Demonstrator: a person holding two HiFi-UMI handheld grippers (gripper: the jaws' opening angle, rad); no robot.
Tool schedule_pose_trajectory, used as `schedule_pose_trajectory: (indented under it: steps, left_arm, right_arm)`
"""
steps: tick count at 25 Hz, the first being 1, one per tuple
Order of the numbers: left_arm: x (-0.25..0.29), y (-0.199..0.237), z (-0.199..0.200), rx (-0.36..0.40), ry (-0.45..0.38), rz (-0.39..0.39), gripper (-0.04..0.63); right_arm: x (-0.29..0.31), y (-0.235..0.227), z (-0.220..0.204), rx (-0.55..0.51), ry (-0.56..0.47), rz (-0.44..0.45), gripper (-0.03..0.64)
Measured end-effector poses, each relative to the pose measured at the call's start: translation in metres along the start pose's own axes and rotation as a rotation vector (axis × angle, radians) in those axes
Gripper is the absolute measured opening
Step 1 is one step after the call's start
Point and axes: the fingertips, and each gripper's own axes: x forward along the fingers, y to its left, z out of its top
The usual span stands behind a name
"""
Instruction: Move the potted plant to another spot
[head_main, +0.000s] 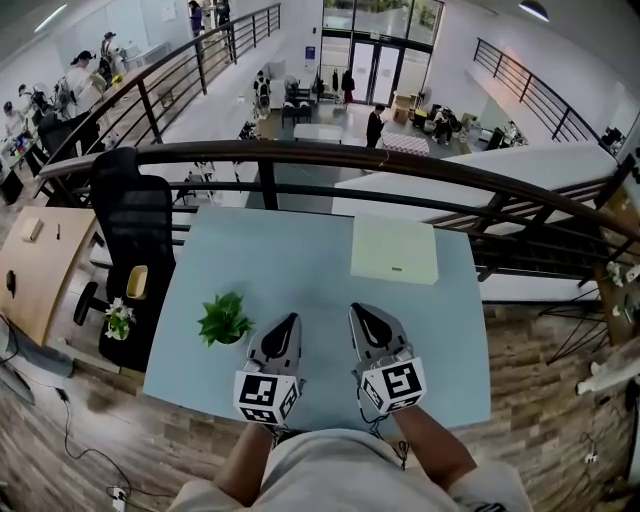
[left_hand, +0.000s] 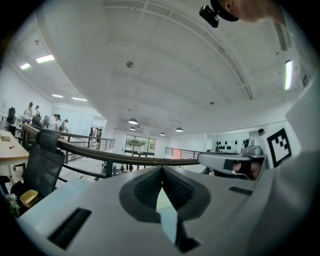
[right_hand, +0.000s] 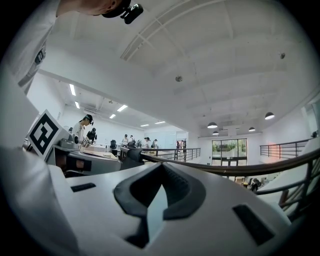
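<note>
Pale wood desk (head_main: 35, 270) at the far left, off the table. Beside it is a black mesh office chair (head_main: 135, 225), set against the left edge of the light blue table (head_main: 300, 270). A yellow cup (head_main: 137, 282) and a small white-flowered sprig (head_main: 118, 320) show against the chair's lower part.

Potted plant (head_main: 223, 320): upright on the near-left part of the table. Its green leaves are spread and mostly hide the pot. Nothing touches it. It stands just left of the left gripper, with a narrow strip of tabletop between them.

Left gripper (head_main: 290, 322): low over the table's near edge, pointing away from the person. In the left gripper view the dark ribbed pads (left_hand: 147, 189) meet at the tips with nothing between them.

Right gripper (head_main: 358, 312): beside the left one and apart from it, also pointing away. In the right gripper view the pads (right_hand: 177, 187) are closed together, empty.

Cream flat box (head_main: 394, 250): on the far-right part of the table, beyond the right gripper and well apart from the plant.

A dark railing (head_main: 350, 155) curves past the table's far edge, with a lower hall beyond it.
</note>
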Motion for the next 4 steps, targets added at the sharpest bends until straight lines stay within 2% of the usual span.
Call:
schedule_pose_trajectory:
  steps: [4]
  left_arm:
    - [-0.0001, 0.0003, 0.0011, 0.001, 0.002, 0.001, 0.012]
  right_arm:
    - [0.0000, 0.0030, 0.0038, -0.020, -0.002, 0.006, 0.002]
